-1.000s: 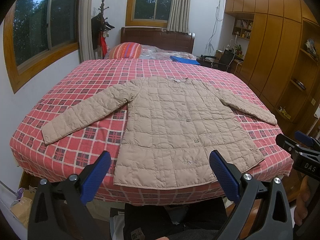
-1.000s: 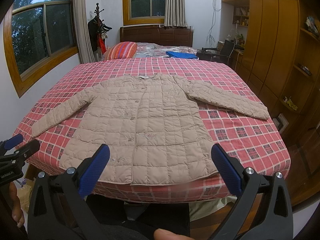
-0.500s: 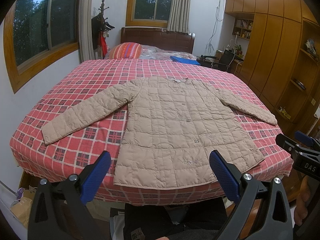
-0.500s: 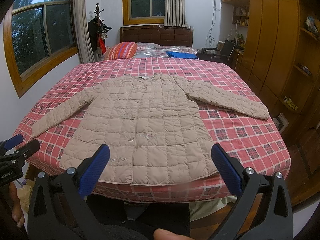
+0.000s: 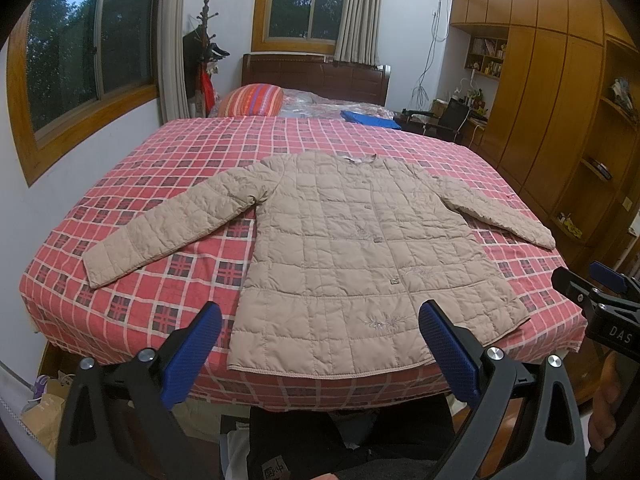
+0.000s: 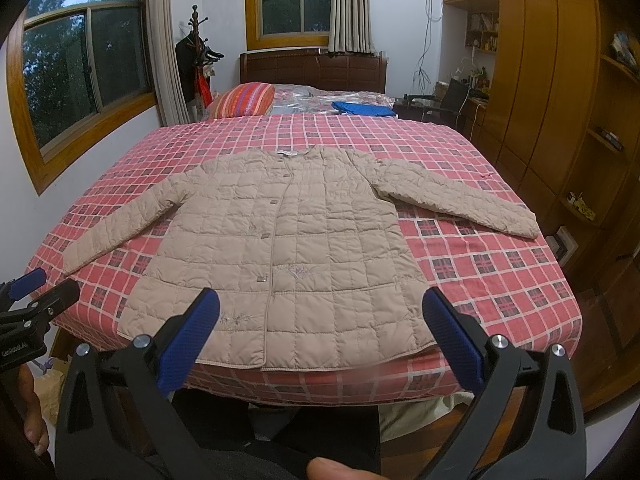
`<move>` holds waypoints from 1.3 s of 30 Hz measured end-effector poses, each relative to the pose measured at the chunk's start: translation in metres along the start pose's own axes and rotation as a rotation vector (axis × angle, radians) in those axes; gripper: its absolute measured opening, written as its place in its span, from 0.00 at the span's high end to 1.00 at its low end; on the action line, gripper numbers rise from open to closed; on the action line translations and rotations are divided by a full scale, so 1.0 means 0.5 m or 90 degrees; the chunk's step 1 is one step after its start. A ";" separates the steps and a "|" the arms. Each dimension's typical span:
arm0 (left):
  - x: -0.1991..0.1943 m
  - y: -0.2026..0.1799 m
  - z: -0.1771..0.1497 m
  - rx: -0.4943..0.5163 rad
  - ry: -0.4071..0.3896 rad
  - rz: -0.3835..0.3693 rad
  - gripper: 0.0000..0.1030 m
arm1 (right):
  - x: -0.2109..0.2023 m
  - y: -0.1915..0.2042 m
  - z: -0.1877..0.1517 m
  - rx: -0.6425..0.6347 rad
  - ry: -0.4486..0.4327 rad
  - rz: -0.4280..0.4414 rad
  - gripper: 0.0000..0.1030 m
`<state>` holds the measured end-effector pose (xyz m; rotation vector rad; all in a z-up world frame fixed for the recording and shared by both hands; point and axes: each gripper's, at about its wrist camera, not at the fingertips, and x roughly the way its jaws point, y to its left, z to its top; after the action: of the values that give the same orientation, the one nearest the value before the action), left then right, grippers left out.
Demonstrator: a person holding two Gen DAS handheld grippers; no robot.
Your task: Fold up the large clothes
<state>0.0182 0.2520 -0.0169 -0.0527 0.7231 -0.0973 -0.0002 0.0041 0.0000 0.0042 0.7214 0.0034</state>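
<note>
The left gripper [image 5: 320, 336] hung at the foot of the bed [image 5: 160, 296], its two blue-padded fingers [image 5: 192, 354] spread wide apart and gripping nothing. Straight ahead of those fingers, and showing between them, lay the beige quilted jacket [image 5: 352, 256], flat on its back on the red checked bedspread, buttoned down the front, collar at the far end and hem nearest the fingertips, close to the bed's near edge. Neither fingertip touched the cloth; both hovered short of the hem. One sleeve [image 5: 172, 228] ran out beyond the left finger, angled toward the bed's left side, and the other sleeve [image 5: 500, 212] ran out past the right finger.

Over on the other side, the right gripper [image 6: 322, 334] sat in much the same pose, fingers [image 6: 452, 344] wide apart, empty, with the jacket [image 6: 280, 248] framed in the gap between them and its hem just ahead of the tips. Off beyond its left finger, the left gripper [image 6: 36, 296] showed at the frame's edge, a person's hand [image 6: 30, 416] below it. From the left wrist view, the right gripper [image 5: 592, 292] peeked in past the right finger, low at the bed's corner.

Far ahead of both pairs of fingers, a striped pillow [image 5: 252, 98] and a blue folded item [image 5: 370, 118] rested near the headboard, well apart from the jacket.
</note>
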 end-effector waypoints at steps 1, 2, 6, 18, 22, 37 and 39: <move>0.000 0.000 0.000 0.000 0.001 0.000 0.04 | 0.000 -0.002 0.001 0.001 0.000 0.001 0.02; 0.000 0.000 0.001 0.000 0.001 0.000 0.04 | 0.003 -0.001 0.001 0.001 0.000 0.001 0.02; 0.002 -0.003 0.000 0.001 0.003 -0.001 0.04 | 0.011 -0.002 0.002 0.002 0.002 0.000 0.02; 0.132 0.052 0.056 0.009 -0.112 -0.049 0.04 | 0.203 -0.261 0.068 0.173 -0.002 0.049 0.02; 0.188 0.061 0.091 0.015 -0.093 -0.061 0.04 | 0.297 -0.483 0.075 0.361 0.007 0.034 0.02; 0.375 0.134 0.173 -0.078 0.004 -0.052 0.04 | 0.578 -1.006 -0.103 0.905 -0.059 0.130 0.43; 0.394 0.135 0.176 -0.086 0.016 -0.050 0.04 | 0.605 -1.025 -0.118 0.930 -0.066 0.131 0.44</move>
<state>0.2281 0.2994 -0.0860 -0.2091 0.7519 -0.1246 0.1887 -0.5068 -0.2468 1.4613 0.4832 -0.3248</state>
